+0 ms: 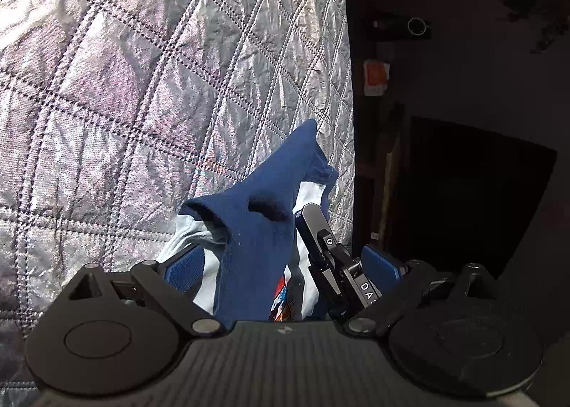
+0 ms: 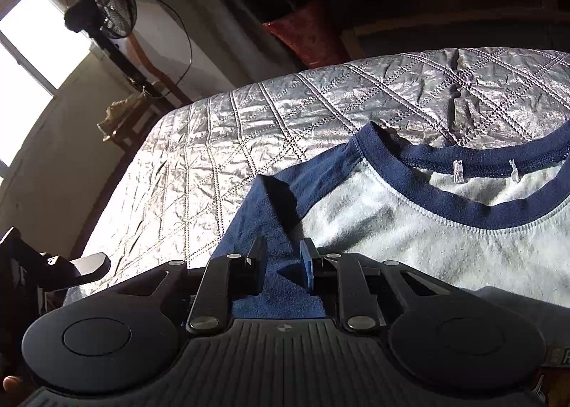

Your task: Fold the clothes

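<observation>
A white T-shirt (image 2: 409, 229) with navy sleeves and a navy collar (image 2: 463, 204) lies on a silver quilted bed cover (image 2: 249, 143). My right gripper (image 2: 283, 261) is nearly closed on the navy sleeve (image 2: 256, 214) at the shoulder, pinching a raised fold of it. In the left wrist view the navy sleeve (image 1: 256, 222) stands up bunched between the fingers of my left gripper (image 1: 285, 264), which are spread wide. The right gripper's finger (image 1: 317, 229) pokes in beside the sleeve. A printed graphic (image 1: 283, 303) shows on the white cloth below.
The quilted cover (image 1: 142, 86) ends at the bed's right edge, with dark floor and furniture (image 1: 463, 193) beyond. A standing fan (image 2: 103, 1), a window (image 2: 32, 51) and a small table (image 2: 131, 115) lie past the far side. A red cushion (image 2: 310, 36) sits behind the bed.
</observation>
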